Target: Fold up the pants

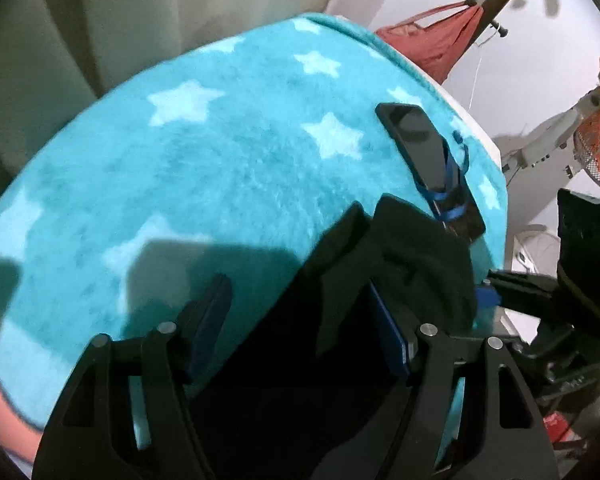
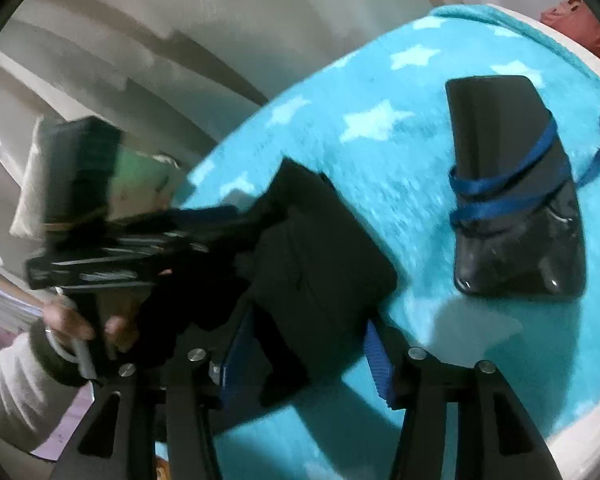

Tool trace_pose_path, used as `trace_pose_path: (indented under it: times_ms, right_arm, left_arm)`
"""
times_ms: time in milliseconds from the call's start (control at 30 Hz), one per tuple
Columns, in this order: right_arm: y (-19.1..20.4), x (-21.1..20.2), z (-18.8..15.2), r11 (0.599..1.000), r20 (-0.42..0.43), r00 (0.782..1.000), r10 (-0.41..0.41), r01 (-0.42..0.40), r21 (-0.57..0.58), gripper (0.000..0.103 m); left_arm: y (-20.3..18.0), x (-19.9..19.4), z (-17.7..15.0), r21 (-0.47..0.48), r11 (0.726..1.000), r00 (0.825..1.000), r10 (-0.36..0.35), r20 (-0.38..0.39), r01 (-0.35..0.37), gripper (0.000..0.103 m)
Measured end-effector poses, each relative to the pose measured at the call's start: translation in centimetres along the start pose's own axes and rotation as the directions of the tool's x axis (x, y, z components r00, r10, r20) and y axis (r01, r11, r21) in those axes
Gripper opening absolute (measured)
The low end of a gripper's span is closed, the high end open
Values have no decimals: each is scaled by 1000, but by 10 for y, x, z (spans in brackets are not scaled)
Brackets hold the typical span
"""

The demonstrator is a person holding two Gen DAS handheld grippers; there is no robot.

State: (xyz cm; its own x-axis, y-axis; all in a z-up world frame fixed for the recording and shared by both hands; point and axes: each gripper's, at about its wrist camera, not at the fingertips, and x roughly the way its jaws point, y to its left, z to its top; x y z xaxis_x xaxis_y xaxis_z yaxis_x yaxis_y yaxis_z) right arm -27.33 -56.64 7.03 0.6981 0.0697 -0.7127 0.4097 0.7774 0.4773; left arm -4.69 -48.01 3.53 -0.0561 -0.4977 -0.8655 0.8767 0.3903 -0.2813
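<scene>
The black pants lie bunched in a thick folded bundle on a turquoise blanket with white stars. In the left wrist view the pants fill the space between and ahead of my left gripper's fingers, whose jaws stand wide apart. My right gripper is also open, its blue pads either side of the bundle's near edge. The left gripper shows in the right wrist view at the bundle's left, held by a hand. The right gripper shows at the right in the left wrist view.
A black phone-like slab wrapped in a blue strap lies on the blanket to the right of the pants; it also shows in the left wrist view. Pale curtains hang behind. A red garment hangs on a stand; a fan stands right.
</scene>
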Motion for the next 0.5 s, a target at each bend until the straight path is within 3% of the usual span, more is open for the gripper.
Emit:
trace_pose_path:
  times_ms: [33, 133, 233, 400, 500]
  right_arm:
    - [-2, 1, 0, 1000, 26, 1000, 18, -18, 12, 51]
    - [-7, 2, 1, 998, 55, 997, 45, -47, 43, 28]
    - [1, -4, 8, 996, 45, 996, 78, -80, 48, 21]
    - [64, -30, 25, 980, 28, 987, 156, -151, -129, 19]
    - [116, -31, 17, 940, -35, 980, 195, -197, -277, 19]
  left_arm:
    - [-2, 4, 2, 11, 1000, 1000, 4, 0, -4, 69]
    - [-10, 9, 5, 56, 998, 999, 41, 18, -42, 66]
    - [-4, 0, 7, 0, 1000, 1000, 7, 17, -7, 55]
    - [22, -83, -15, -134, 991, 986, 18, 166, 4, 55]
    - [49, -150, -54, -257, 966, 959, 106, 263, -36, 55]
